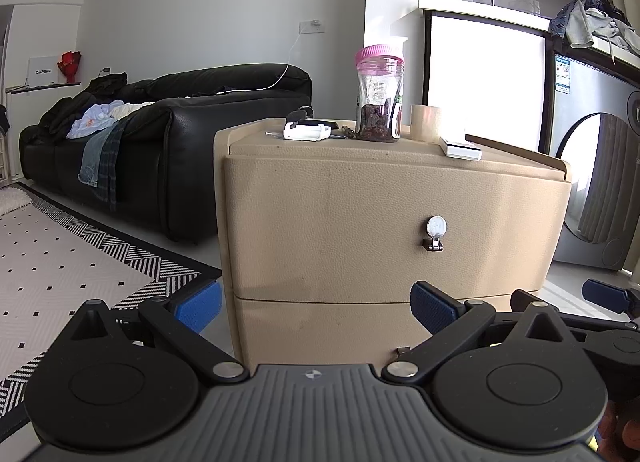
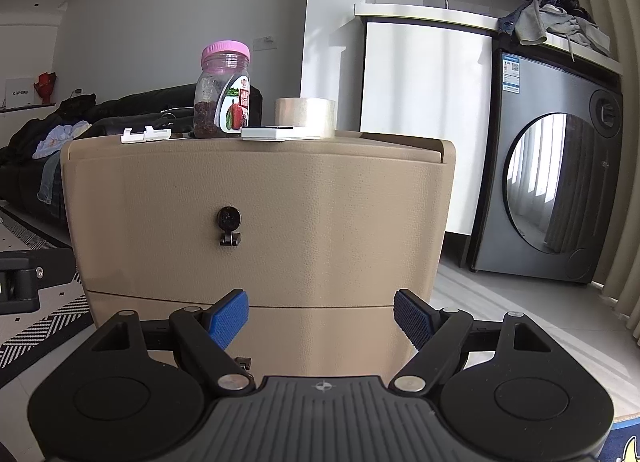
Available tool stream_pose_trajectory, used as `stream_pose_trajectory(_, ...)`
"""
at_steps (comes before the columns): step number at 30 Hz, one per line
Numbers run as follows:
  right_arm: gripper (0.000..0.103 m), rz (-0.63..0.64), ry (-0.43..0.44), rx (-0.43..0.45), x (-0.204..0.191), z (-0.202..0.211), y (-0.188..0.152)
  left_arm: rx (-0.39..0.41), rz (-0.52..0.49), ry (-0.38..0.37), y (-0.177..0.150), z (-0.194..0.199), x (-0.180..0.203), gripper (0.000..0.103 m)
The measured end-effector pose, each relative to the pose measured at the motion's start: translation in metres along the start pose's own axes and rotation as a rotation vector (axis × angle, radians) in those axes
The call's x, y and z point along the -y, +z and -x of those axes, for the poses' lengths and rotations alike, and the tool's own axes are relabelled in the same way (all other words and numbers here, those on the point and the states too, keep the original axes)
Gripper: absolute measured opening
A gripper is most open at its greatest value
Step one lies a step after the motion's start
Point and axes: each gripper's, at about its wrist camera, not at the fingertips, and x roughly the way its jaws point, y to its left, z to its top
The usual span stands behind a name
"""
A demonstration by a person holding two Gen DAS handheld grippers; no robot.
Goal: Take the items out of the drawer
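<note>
While both drawers of the tan cabinet [image 2: 256, 222] are shut, nothing can come out, so your first job is the pull on the upper drawer [image 1: 396, 230], and that is where things may slip. The upper pull [image 2: 229, 228] is a small round knob with a little hanging tab; if you close on it off-centre, the pads will likely slide off and the drawer stays put. A hard tug brings a second risk: the pink-lidded jar [image 2: 224, 92] stands on the cabinet top near its front edge, with a tape roll [image 2: 306, 118] and a flat white box [image 2: 280, 133] beside it, and a jolt could tip the jar. Pull too high or at a slant and the drawer may bind.

Your left gripper [image 1: 316, 308] is spread wide, holds nothing and touches nothing; it hangs low, in front of the seam between the two drawers, left of the upper pull. Your right gripper [image 2: 320, 316] is equally wide and empty, also short of the front, level with that seam. A lower pull [image 2: 242, 363] peeks out just above its body. Whatever lies inside the drawers is hidden.
</note>
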Motion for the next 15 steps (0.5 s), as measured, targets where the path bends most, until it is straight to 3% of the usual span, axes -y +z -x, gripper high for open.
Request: stream_pose_trajectory(15, 0.083, 0.005, 0.038, 0.042, -0.016, -0.042, 0.013, 0.012, -0.012, -0.014, 0.003, 0.003, 0.000, 0.103)
